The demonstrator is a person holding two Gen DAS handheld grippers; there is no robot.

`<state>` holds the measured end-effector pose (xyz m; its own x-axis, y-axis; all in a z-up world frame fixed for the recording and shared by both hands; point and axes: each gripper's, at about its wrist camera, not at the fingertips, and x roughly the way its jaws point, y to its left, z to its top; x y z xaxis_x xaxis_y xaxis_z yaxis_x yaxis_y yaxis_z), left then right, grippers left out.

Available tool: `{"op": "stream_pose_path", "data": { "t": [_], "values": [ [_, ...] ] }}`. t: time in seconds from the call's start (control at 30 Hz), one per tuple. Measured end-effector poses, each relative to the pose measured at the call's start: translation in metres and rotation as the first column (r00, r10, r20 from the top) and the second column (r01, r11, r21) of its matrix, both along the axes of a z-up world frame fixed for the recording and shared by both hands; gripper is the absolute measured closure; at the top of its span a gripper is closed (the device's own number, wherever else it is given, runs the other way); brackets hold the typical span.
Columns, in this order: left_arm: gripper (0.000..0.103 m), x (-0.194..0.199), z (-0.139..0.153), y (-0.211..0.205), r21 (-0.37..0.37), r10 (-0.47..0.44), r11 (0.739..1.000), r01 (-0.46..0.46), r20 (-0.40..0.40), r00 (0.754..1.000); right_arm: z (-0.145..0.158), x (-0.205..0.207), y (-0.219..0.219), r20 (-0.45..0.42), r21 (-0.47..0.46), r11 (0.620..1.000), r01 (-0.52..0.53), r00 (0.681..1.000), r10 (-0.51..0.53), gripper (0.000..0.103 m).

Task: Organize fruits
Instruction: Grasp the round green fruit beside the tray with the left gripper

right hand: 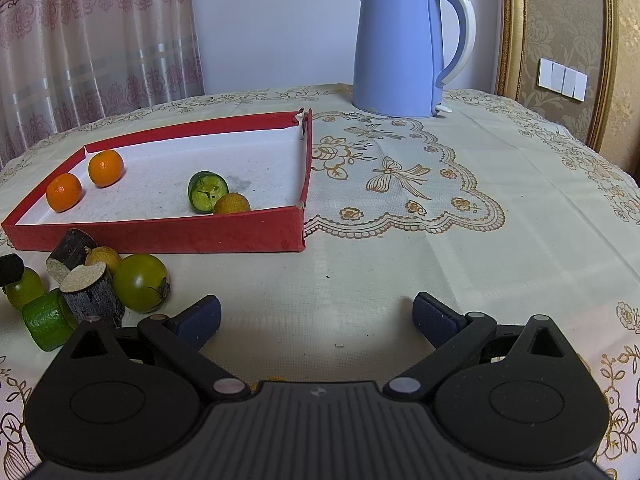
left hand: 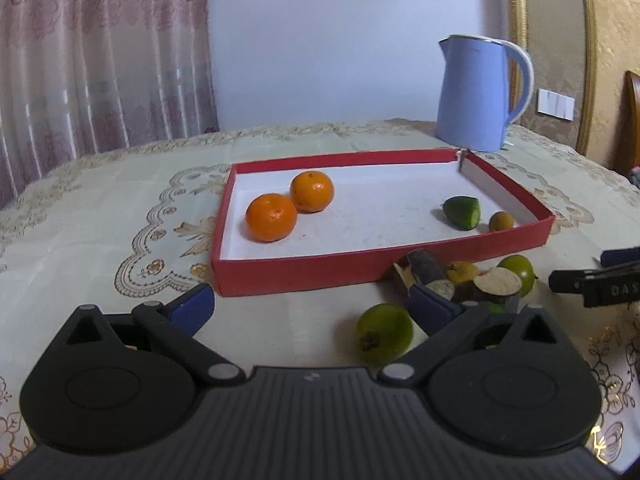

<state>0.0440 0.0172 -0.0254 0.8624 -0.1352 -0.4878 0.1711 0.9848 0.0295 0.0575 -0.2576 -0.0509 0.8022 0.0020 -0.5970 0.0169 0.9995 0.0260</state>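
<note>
Now left gripper (left hand: 316, 310) gaping wide, holding nothing; round green fruit (left hand: 385, 333) lies between pads, just outside shallow red cardboard tray (left hand: 296, 270); centre, then close gently; right gripper (right hand: 317, 318) spread, empty.

tablecloth (right hand: 400, 248): woven cloth, matt, gold embroidery | red tray (right hand: 160, 236): paper board, matt red outside, white speckled lining | kettle (right hand: 396, 48): smooth plastic, faint sheen | oranges (left hand: 272, 218): glossy, dimpled peel | cane pieces (right hand: 92, 292): dark rough bark, fibrous pale cut ends | gripper bodies: matt black plastic, metal pins
</note>
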Motion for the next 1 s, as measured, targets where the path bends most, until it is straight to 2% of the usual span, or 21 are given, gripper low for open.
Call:
{"op": "stream_pose_path", "data": {
  "t": [0.4,0.5,0.8,0.9,1.0],
  "values": [
    [0.0,0.009,-0.011,-0.011,0.042,0.007,0.999,-0.005,-0.051,0.999,0.0,0.0,0.0,0.0,-0.001,1.0,0.0,1.0,0.0,0.0],
    [0.0,0.015,-0.017,-0.014,0.073,0.012,0.997,-0.003,-0.119,0.993,0.0,0.0,0.0,0.0,-0.003,1.0,0.0,1.0,0.0,0.0],
    [0.0,0.012,-0.017,-0.014,0.076,0.014,0.997,-0.006,-0.103,0.995,0.0,0.0,0.0,0.0,-0.004,1.0,0.0,1.0,0.0,0.0],
    [0.017,0.011,-0.017,-0.015,0.076,0.014,0.997,-0.006,-0.099,0.995,0.0,0.0,0.0,0.0,-0.003,1.0,0.0,1.0,0.0,0.0],
    [0.019,0.012,-0.016,-0.015,0.055,0.003,0.998,0.003,-0.105,0.994,0.0,0.0,0.0,0.0,-0.003,1.0,0.0,1.0,0.0,0.0]
  ]
}}
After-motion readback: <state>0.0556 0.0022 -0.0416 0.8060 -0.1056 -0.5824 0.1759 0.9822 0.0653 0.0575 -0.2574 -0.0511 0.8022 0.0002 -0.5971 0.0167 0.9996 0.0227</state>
